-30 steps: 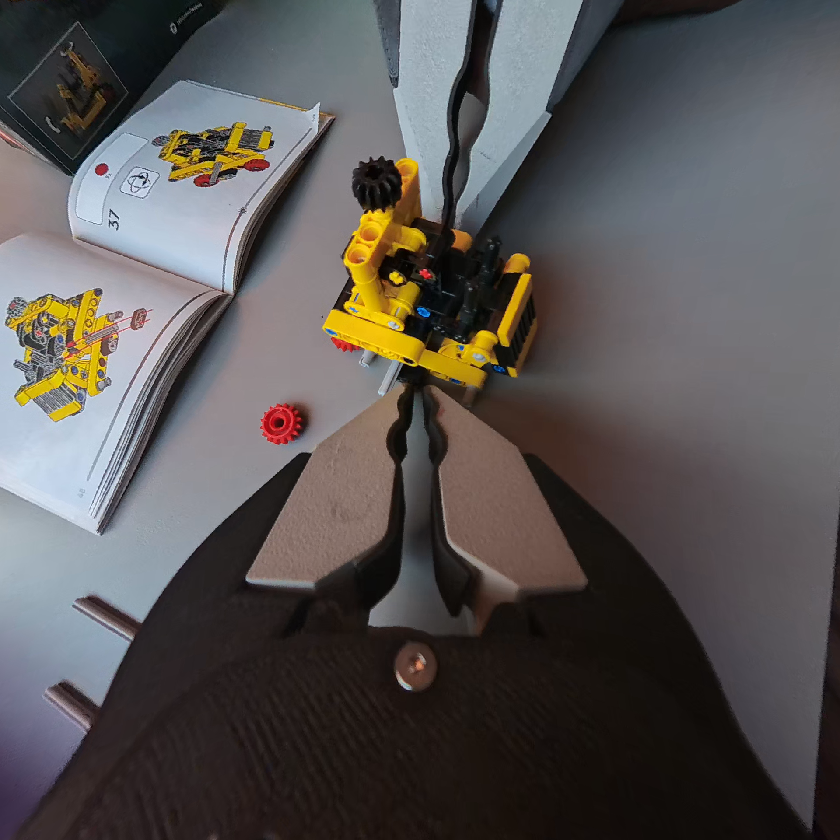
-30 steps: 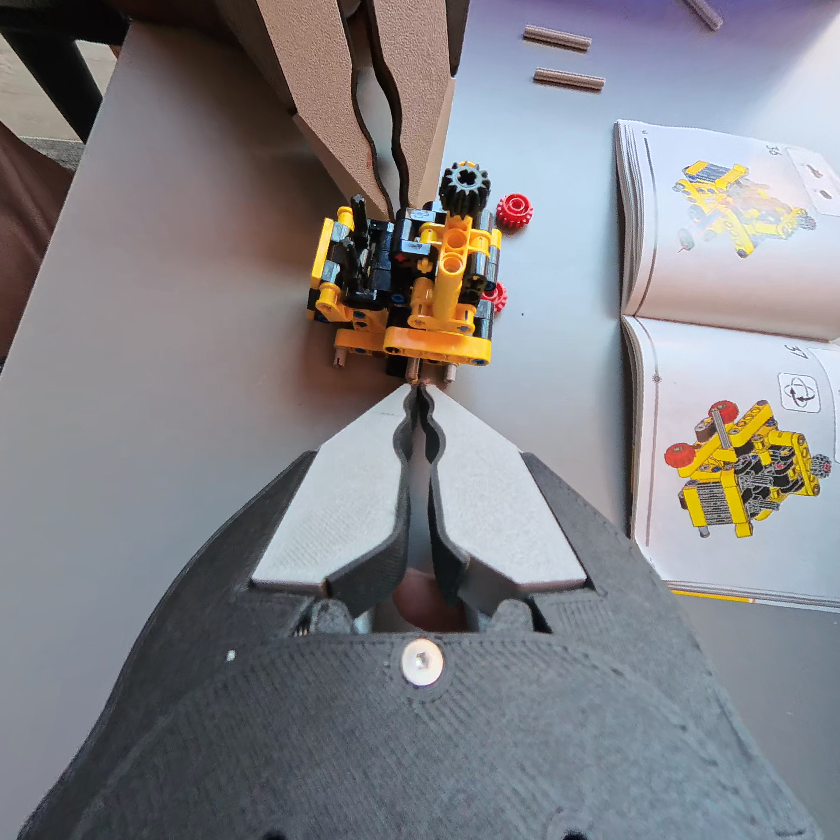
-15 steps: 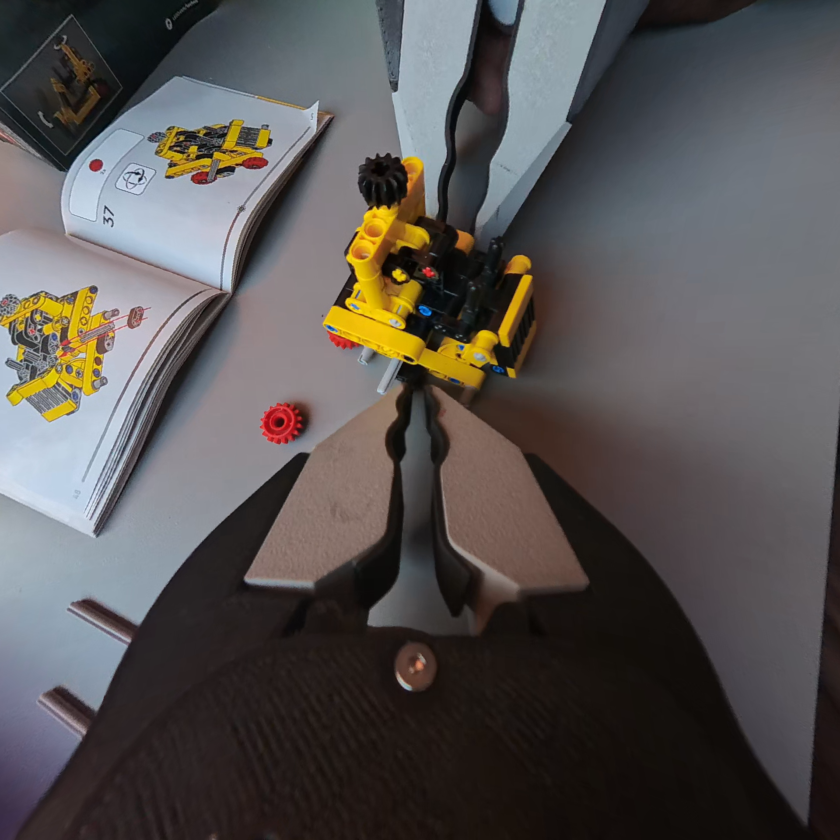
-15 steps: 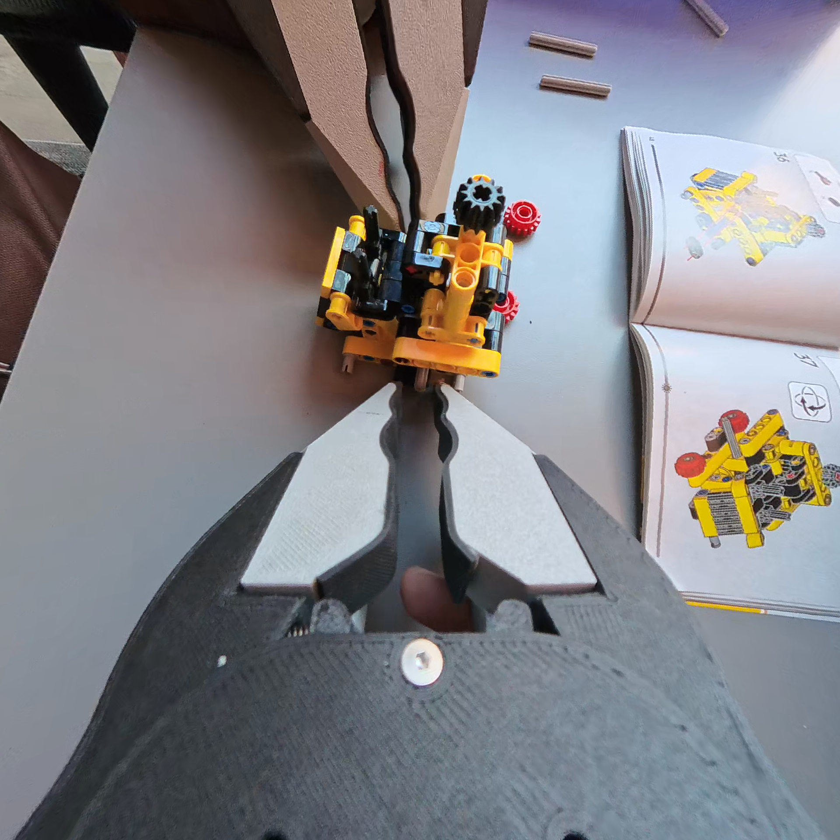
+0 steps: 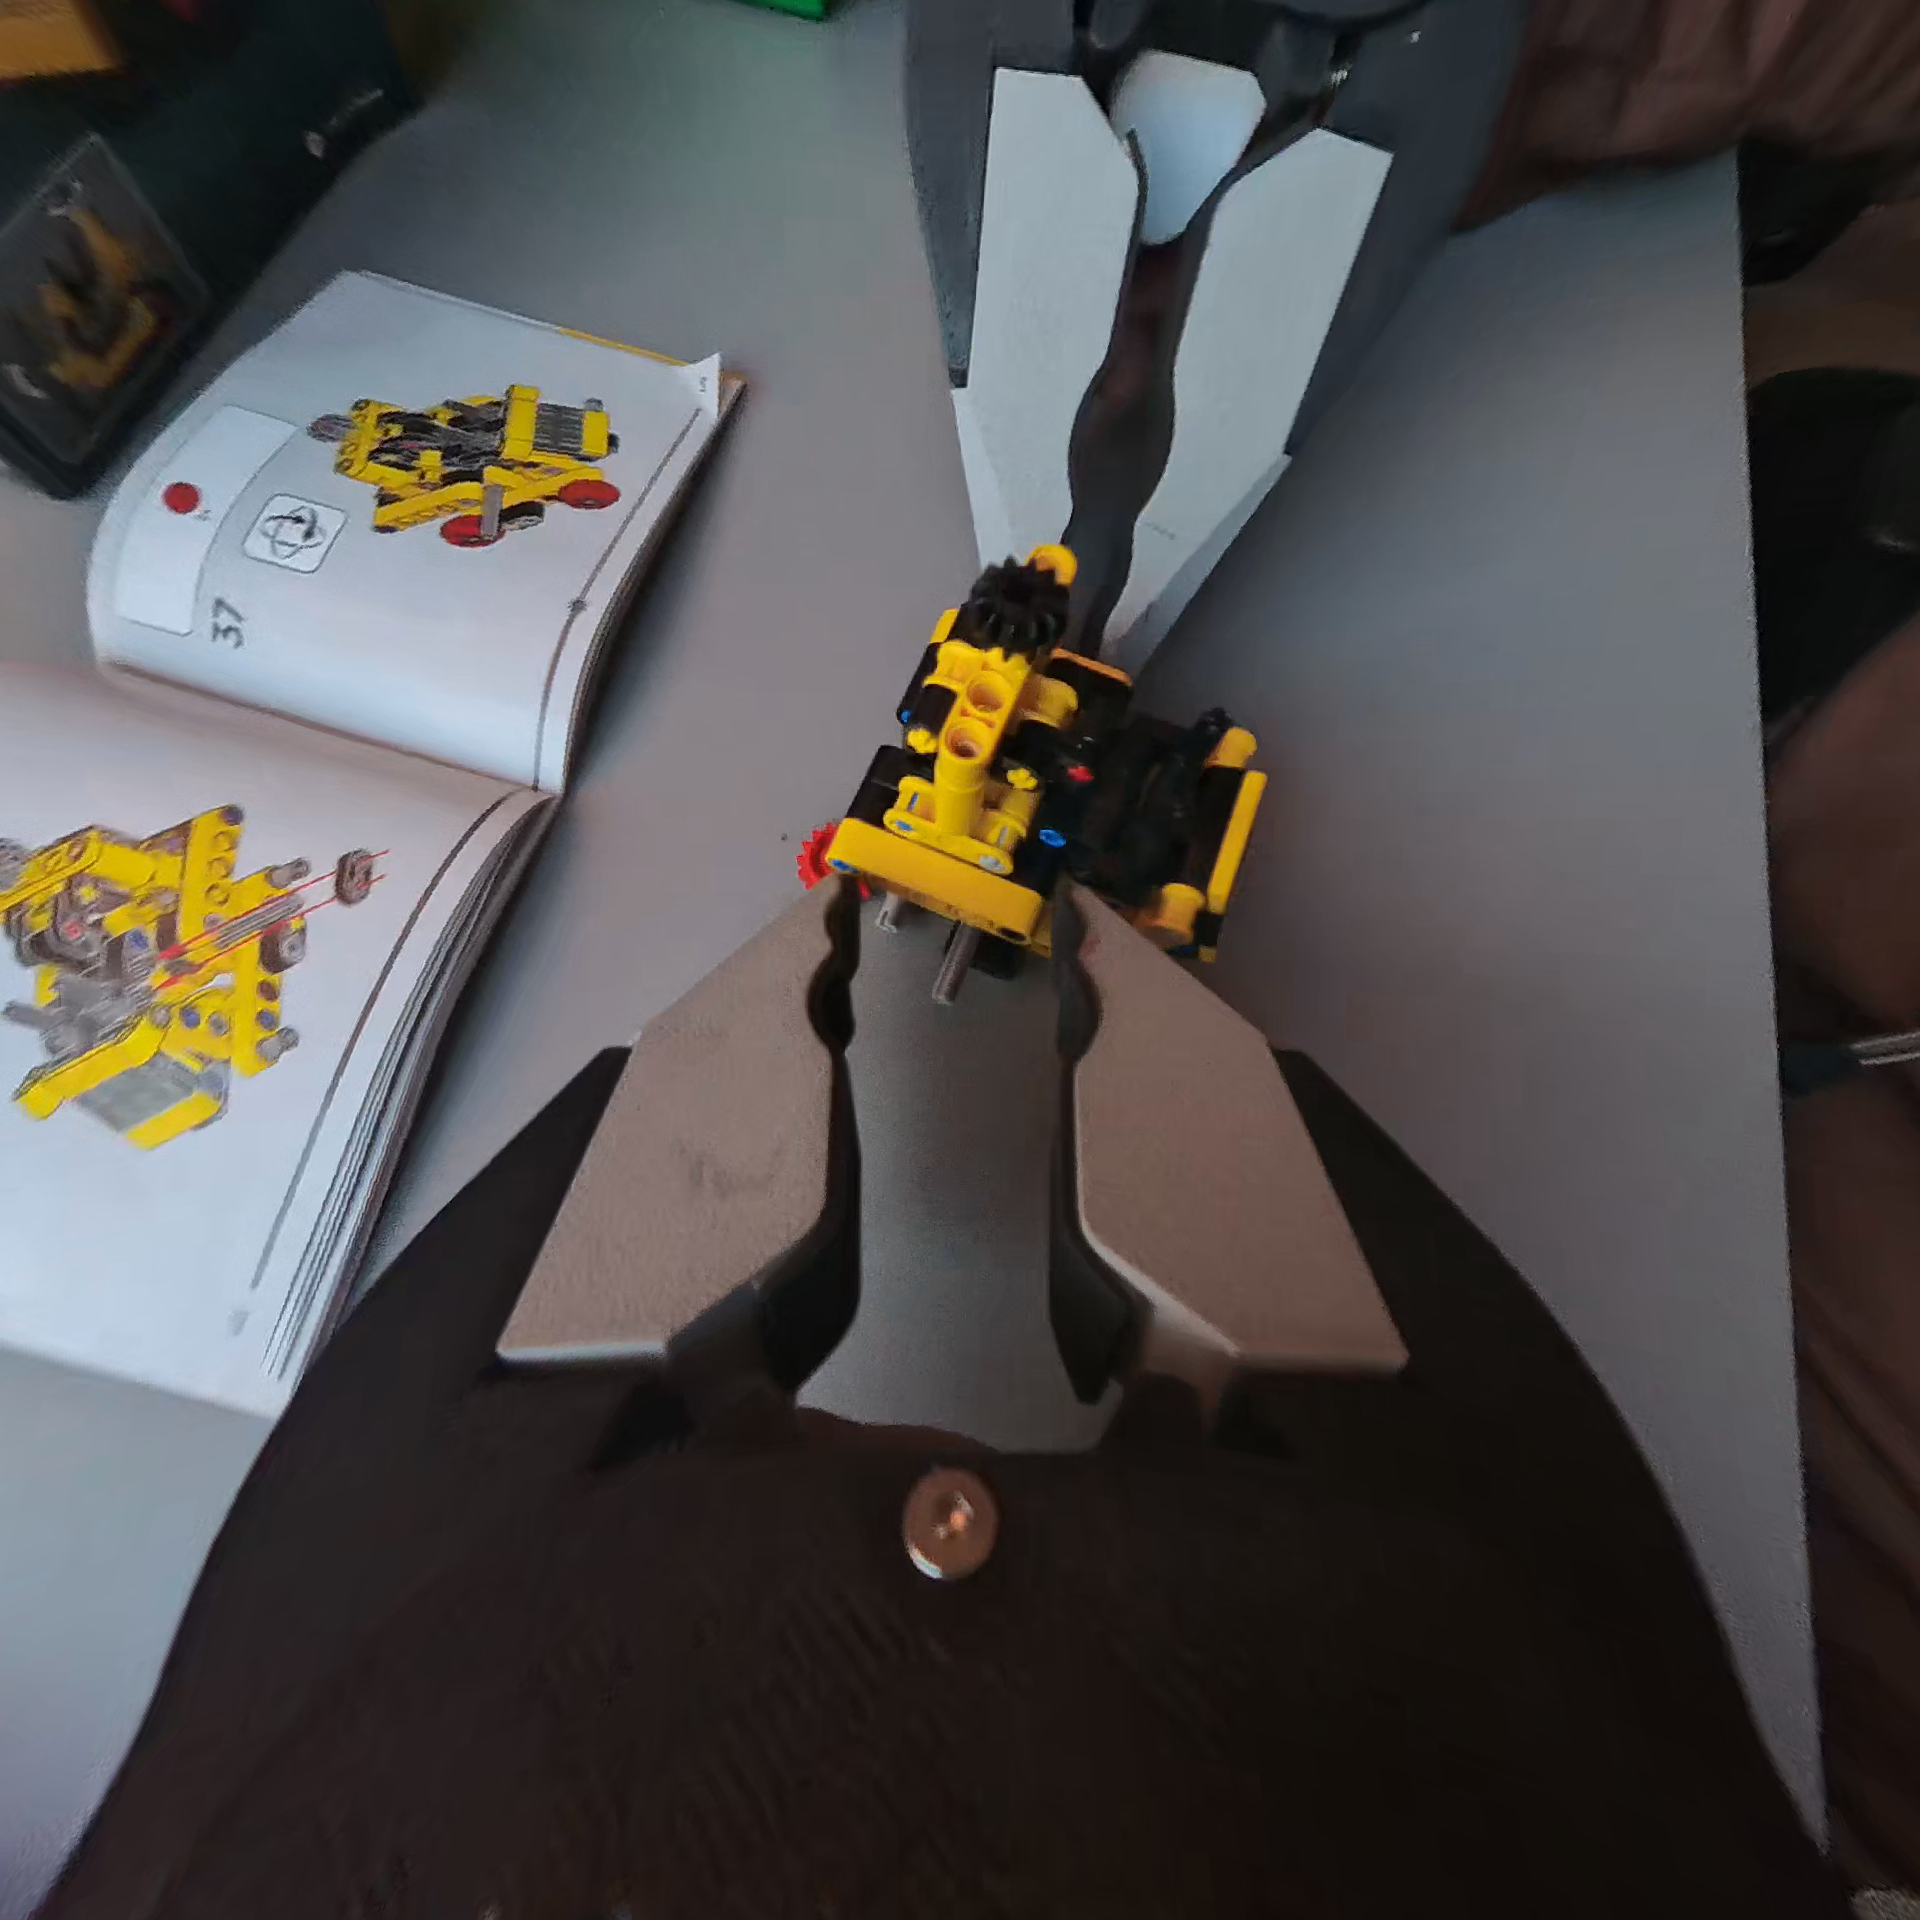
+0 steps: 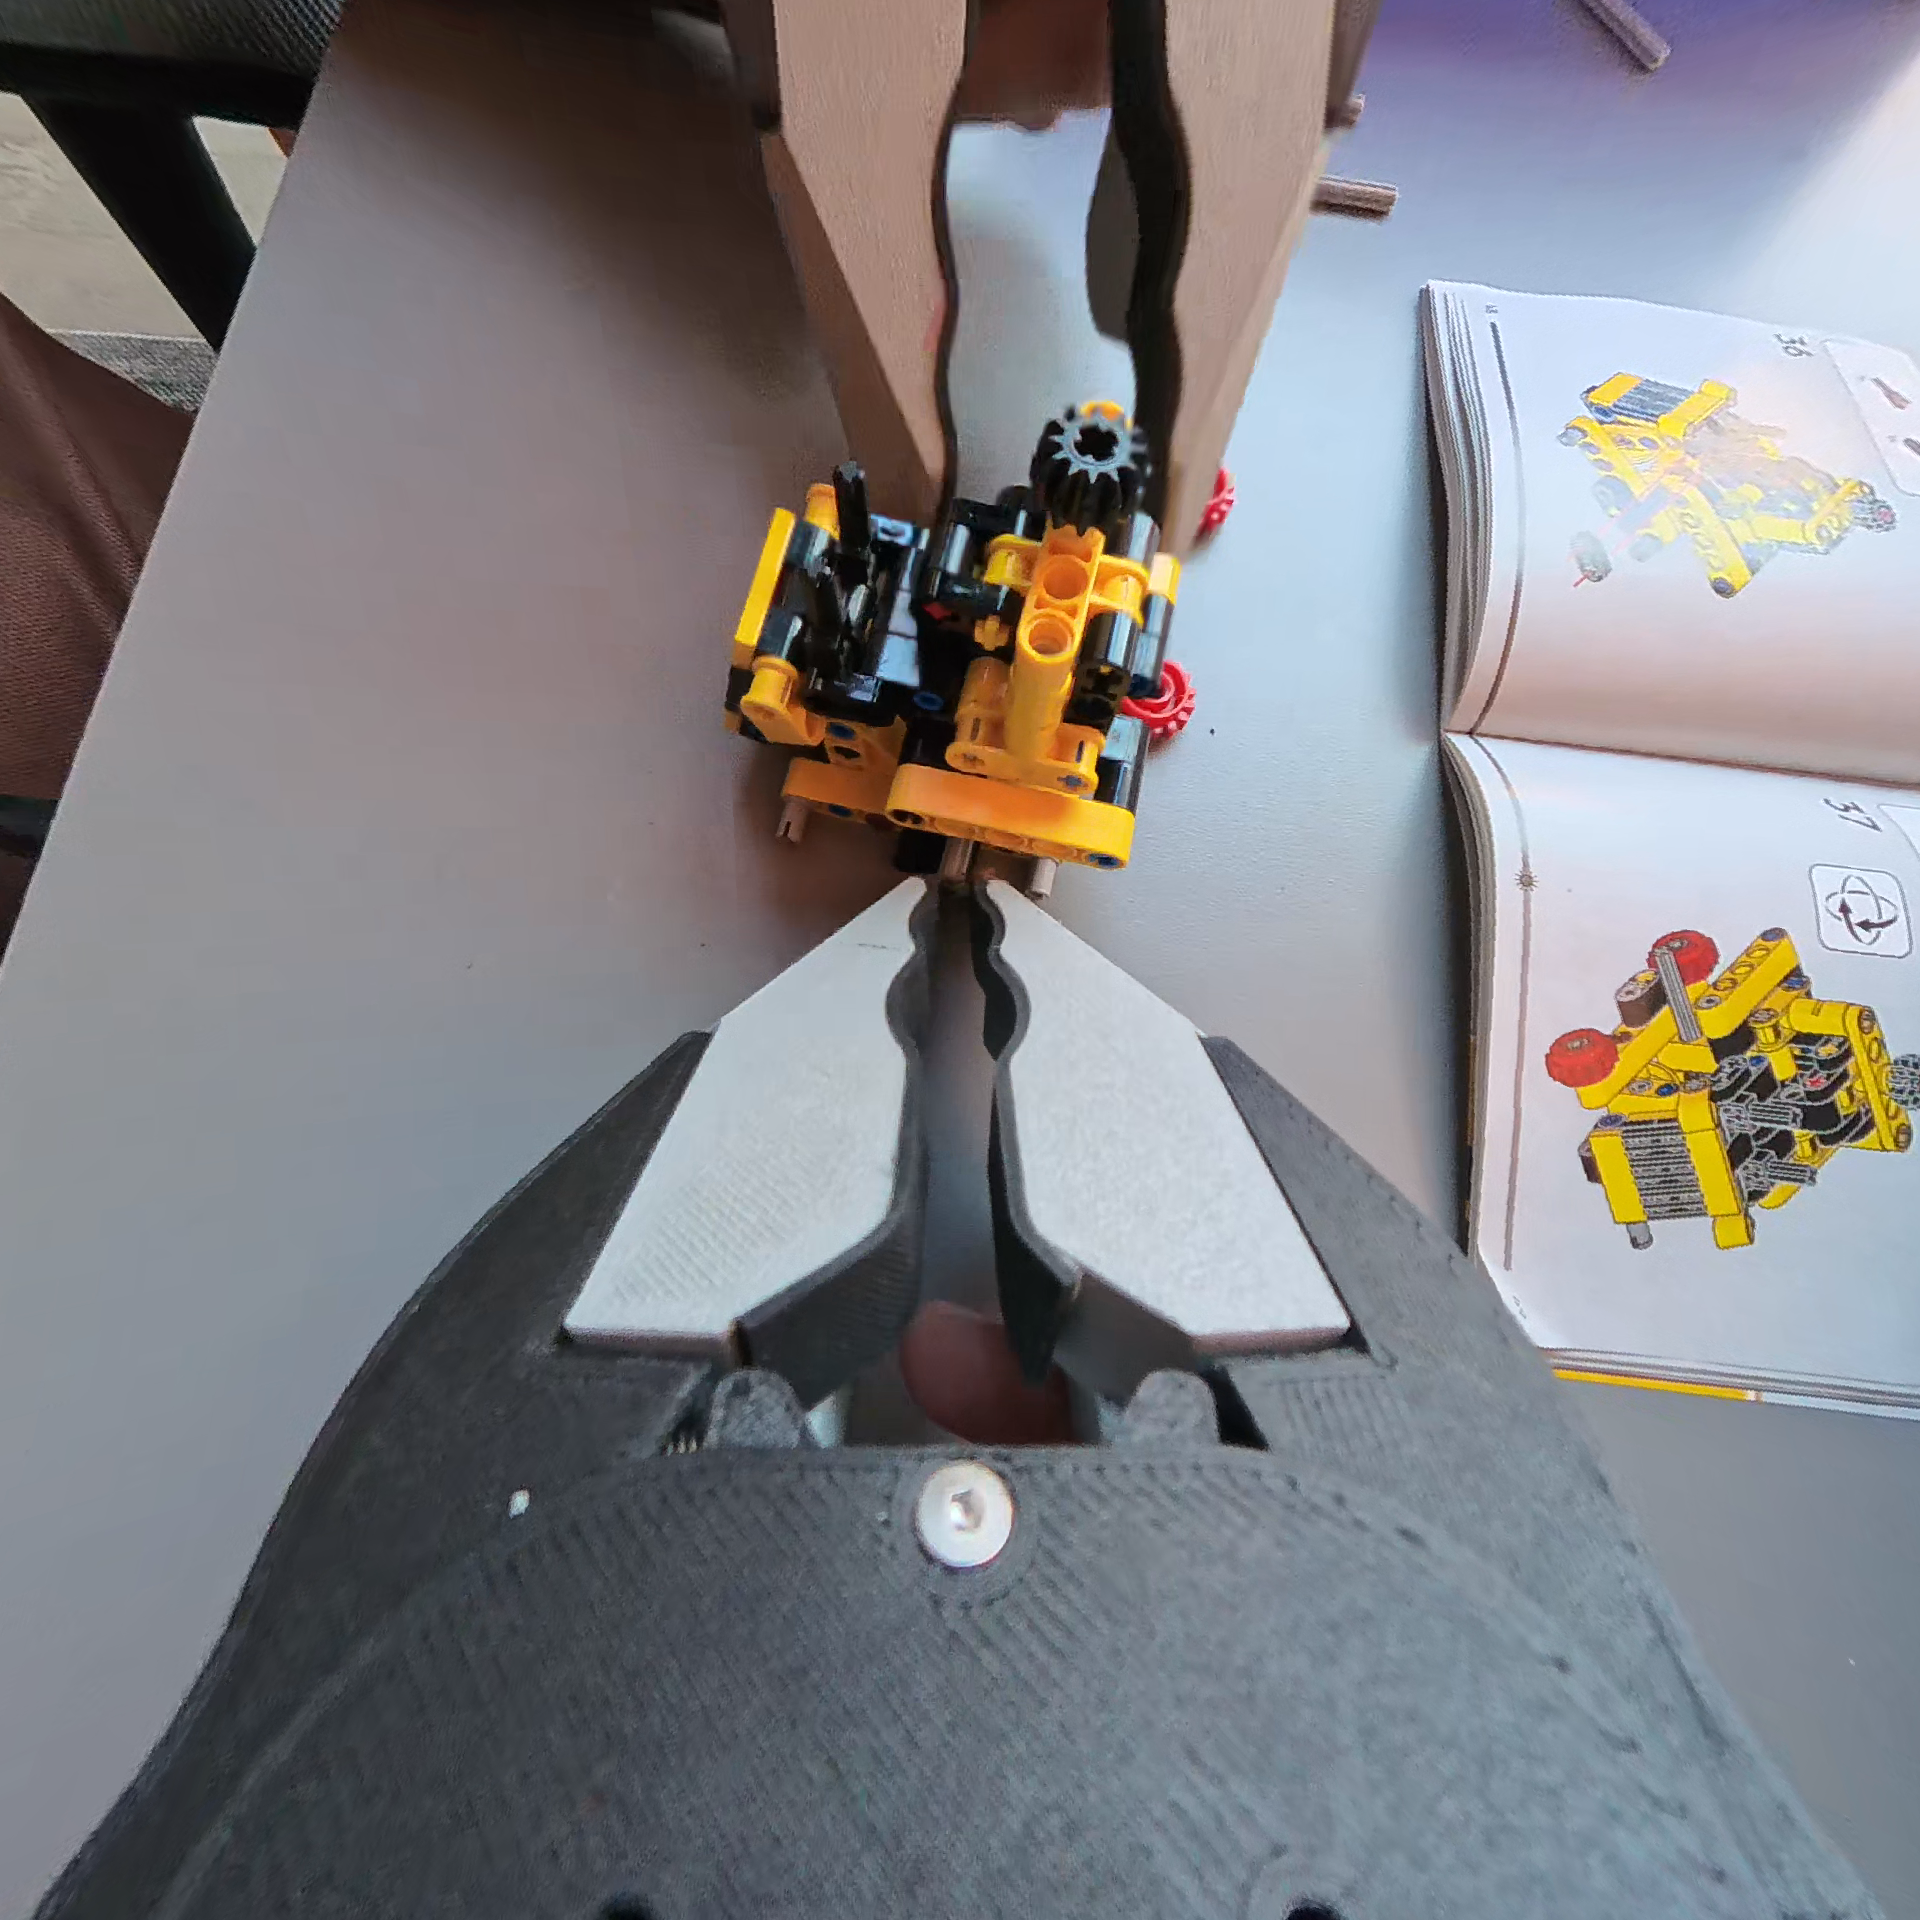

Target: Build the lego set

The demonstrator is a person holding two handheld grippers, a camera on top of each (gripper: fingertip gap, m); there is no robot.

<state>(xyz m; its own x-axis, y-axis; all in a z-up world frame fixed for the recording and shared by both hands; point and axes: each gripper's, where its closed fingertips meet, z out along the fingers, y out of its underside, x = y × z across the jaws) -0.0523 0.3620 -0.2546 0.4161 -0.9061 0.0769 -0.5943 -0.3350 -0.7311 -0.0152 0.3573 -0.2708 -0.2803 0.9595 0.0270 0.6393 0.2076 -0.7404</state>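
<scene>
A yellow and black lego model (image 5: 997, 790) stands on the grey table, topped by a black gear (image 6: 1091, 457); it also shows in the right wrist view (image 6: 997, 665). My left gripper (image 5: 951, 914) is open, a fingertip on each side of the model's yellow end plate. My right gripper (image 6: 954, 896) is shut on a grey axle stub (image 6: 961, 862) sticking out of the model's opposite side. A red gear (image 6: 1164, 701) sits on the model's side. A loose red gear (image 6: 1216, 499) lies half hidden behind a left finger.
An open instruction booklet (image 5: 416, 582) lies beside the model, also in the right wrist view (image 6: 1683, 831). A dark set box (image 5: 104, 291) is at the far corner. A dark rod (image 6: 1351, 197) lies beyond. The table edge (image 5: 1756, 727) runs close by. My right fingertips sit around 5 cm from my left ones.
My left gripper has opened and moved forward so its tips straddle the model. My right gripper, slightly open half a second ago, has closed on the axle stub. The model turned a little.
</scene>
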